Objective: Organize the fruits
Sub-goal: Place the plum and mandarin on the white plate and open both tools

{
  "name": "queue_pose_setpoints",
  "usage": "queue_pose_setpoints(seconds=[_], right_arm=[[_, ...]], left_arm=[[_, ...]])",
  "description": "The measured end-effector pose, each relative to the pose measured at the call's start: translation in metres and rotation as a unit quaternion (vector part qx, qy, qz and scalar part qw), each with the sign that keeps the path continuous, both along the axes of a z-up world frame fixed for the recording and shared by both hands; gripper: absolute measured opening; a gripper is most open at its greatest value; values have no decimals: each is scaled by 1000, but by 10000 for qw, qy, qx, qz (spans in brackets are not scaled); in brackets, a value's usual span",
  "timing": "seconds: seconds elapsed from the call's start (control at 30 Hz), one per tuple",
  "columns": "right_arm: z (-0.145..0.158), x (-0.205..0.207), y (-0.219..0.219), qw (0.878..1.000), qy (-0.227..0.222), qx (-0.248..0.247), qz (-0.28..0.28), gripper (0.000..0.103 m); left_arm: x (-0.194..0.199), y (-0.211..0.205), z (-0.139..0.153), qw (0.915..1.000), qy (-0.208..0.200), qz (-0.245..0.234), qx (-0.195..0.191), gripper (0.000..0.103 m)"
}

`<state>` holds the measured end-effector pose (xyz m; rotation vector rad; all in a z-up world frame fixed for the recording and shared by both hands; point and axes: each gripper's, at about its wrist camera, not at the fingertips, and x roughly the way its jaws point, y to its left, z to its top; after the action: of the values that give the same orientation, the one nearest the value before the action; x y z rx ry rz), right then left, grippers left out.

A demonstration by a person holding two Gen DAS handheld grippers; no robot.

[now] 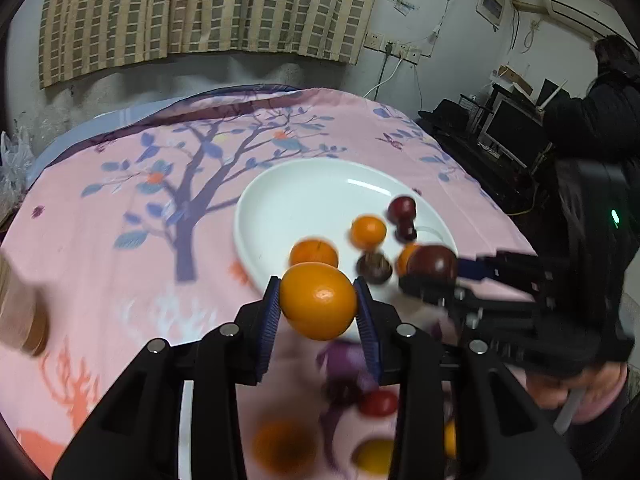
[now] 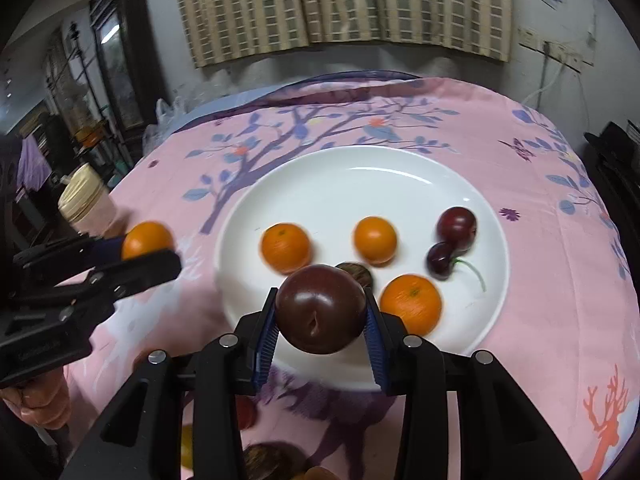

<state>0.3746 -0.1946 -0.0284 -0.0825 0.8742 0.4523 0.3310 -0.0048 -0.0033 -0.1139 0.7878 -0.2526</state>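
Note:
My left gripper (image 1: 318, 300) is shut on an orange (image 1: 318, 300) and holds it above the near edge of the white plate (image 1: 304, 196). My right gripper (image 2: 320, 310) is shut on a dark plum (image 2: 320, 308) over the plate's (image 2: 360, 184) near rim. On the plate lie three oranges (image 2: 286, 246), a dark plum (image 2: 456, 222) and a cherry (image 2: 440, 260) with a green stem. The left gripper with its orange (image 2: 146, 240) shows at the left of the right wrist view. The right gripper with its plum (image 1: 432, 264) shows at the right of the left wrist view.
The table carries a pink cloth with a tree print (image 2: 540, 264). Loose fruit lies blurred on the cloth below my left gripper (image 1: 378, 402). A jar with a cream lid (image 2: 82, 196) stands at the table's left edge. A person in black (image 1: 592, 120) stands at the far right.

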Motion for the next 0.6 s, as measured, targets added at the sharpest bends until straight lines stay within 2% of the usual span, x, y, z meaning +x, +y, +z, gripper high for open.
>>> queue_pose_setpoints(seconds=[0.1,0.2,0.27,0.3,0.33,0.43,0.53,0.6], right_arm=[[-7,18,-2,9999,27,-83,-138,40],[-14,32,-1,9997,55,-167,-192,41],[-16,35,-2,9995,76,-239,-210,41],[-15,35,-2,9995,72,-231,-188,42],[-14,34,-3,9996,102,-185,-178,42],[-8,24,-8,9999,116,6,-126,46],[4,5,-9,10000,-69,48,-54,47],[12,-8,-11,9998,-183,127,15,48]], left_arm=[[34,-13,-3,10000,64,49,40,36],[60,-21,-12,9993,207,201,238,36],[64,-22,-16,9987,242,284,341,47],[62,-21,-15,9987,167,290,382,65],[58,-19,-13,9986,75,322,409,74],[48,-19,-3,9982,-117,327,480,76],[37,-19,4,9981,-207,317,484,82],[29,-18,5,9978,-220,341,516,83]])
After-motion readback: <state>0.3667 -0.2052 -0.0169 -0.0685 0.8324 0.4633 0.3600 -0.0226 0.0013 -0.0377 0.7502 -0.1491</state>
